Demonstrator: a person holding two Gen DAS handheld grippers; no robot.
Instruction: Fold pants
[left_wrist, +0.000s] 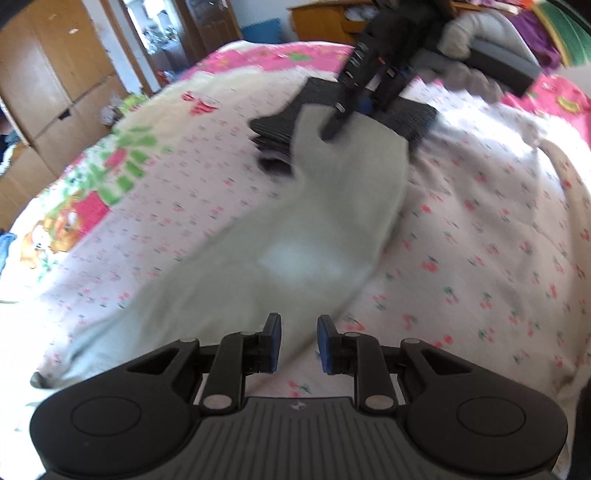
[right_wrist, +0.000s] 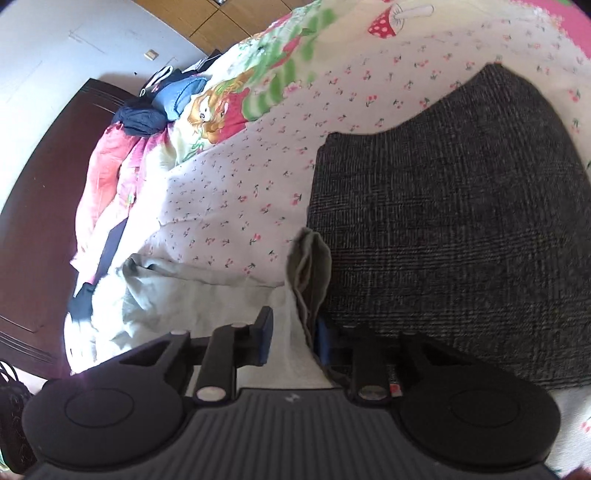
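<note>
Hovering low over the bed, the left gripper (left_wrist: 298, 341) has its blue-padded fingers (left_wrist: 274, 341) apart with nothing between them; below them lies the near end of the pale pants (left_wrist: 280, 236). That cream-green cloth runs away from the left gripper in a long strip across the cherry-print bedsheet (left_wrist: 480, 236), and its far end lies over a folded dark grey garment (left_wrist: 410, 114). The left wrist view is smeared, so the cloth's edges are soft.

At that far end sits the right gripper (left_wrist: 334, 127), seen from the left wrist as a dark arm reaching down onto the pale cloth. In its own view the right gripper (right_wrist: 293, 341) has a gap between its pads, and a bunched edge of the pants (right_wrist: 310, 269) rises up through that gap; whether the pads actually pinch it I cannot tell, since the right pad is half hidden behind the fold. The dark grey garment (right_wrist: 461, 221) lies just beside the right-hand finger, touching the pale fabric.

Farther out, the bedsheet (right_wrist: 240, 177) gives way to a cartoon-print panel (right_wrist: 221, 110), a heap of pink and blue clothes (right_wrist: 147, 118) and a dark wooden headboard (right_wrist: 40, 206). Wooden wardrobes (left_wrist: 48, 81) stand beyond the bed.
</note>
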